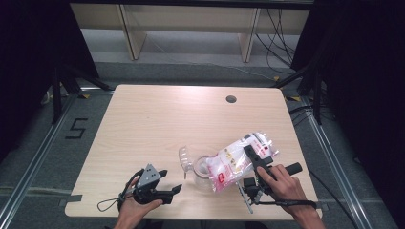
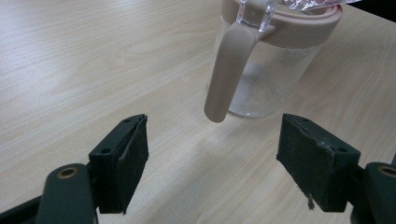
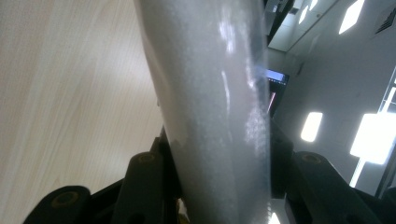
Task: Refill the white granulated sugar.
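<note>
step: pouring, looks like | right tool [image 1: 255, 160] pinching a crinkly clear plastic bag of white grains [image 1: 237, 160], tipped over the clear glass jug with pink rim and handle [image 2: 261, 60], lower middle of frame on the pale wood table [image 1: 153, 119] | left tool [image 1: 172, 186] spread, empty | next: tilt more, probably steady the jug

The far and left parts of the table [image 1: 143, 119] are left bare, so free passage is offered there. Near the front edge, the way is blocked by the glass jug [image 1: 203, 172] and the bag [image 1: 236, 162] tilted over its mouth. A narrow gap is left before the jug's handle [image 2: 226, 74].
</note>
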Tool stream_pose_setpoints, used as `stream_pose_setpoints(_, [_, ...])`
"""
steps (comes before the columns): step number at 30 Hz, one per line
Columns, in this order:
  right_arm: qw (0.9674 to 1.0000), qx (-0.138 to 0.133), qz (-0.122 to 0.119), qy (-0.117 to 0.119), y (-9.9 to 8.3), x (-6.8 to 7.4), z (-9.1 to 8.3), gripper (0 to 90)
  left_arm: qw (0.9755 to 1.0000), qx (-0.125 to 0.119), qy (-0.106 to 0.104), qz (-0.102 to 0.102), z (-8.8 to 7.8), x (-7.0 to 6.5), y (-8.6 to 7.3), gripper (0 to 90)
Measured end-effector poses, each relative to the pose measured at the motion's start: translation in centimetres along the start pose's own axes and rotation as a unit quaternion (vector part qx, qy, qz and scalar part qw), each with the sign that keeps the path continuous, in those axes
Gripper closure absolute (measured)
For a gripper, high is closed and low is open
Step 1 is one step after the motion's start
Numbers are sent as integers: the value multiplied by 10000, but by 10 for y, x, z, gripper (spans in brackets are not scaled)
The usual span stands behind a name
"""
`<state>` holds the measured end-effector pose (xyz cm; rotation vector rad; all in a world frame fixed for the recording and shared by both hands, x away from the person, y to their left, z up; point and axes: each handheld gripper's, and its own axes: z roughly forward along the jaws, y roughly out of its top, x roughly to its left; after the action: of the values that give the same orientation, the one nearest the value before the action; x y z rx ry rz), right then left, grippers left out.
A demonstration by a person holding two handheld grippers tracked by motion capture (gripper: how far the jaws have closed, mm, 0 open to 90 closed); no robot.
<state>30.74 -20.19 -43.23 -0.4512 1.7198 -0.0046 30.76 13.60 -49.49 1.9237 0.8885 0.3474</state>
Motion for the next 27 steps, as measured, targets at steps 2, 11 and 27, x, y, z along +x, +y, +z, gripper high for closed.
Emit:
stream_pose_setpoints(2, [10000,-5,16,10,0,0,0,618,10000,28,-3,21,-1,1,0,241])
stream_pose_setpoints(11, [9999,-61,-121,-74,1,-3,0,620,10000,36,20,-8,0,0,0,241])
stream_pose_setpoints(27, [9999,-30,-158,-21,3,-4,-1,628,10000,12,5,-75,0,0,0,240])
